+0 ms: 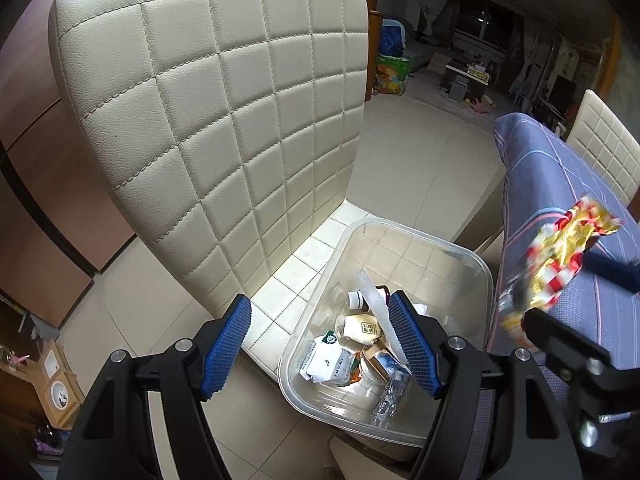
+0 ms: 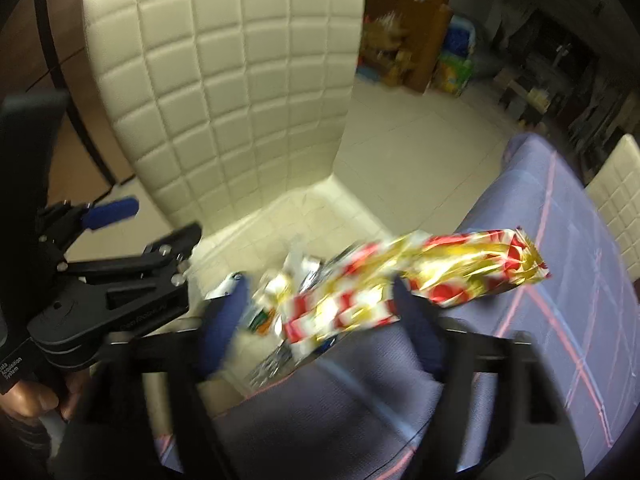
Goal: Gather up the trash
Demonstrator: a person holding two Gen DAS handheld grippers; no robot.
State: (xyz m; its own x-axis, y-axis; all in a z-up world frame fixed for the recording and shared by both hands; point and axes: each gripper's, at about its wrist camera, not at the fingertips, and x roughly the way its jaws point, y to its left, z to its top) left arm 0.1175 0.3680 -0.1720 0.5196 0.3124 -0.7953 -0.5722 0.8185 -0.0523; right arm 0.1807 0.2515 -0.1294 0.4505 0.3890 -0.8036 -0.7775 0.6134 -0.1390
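Right tool point(image 2: 320, 320) spread, red-white-gold foil wrapper point(image 2: 400, 284) loose between pads, above clear plastic bin point(image 1: 472, 256). Left tool point(image 1: 320, 344) spread, empty.

Cream quilted chair point(image 1: 208, 120); tiled floor point(image 1: 420, 152).

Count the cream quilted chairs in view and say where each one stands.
2. One chair stands on the left, the clear bin resting on its seat. A second chair shows at the far right, behind the blue cloth. Others may be hidden.
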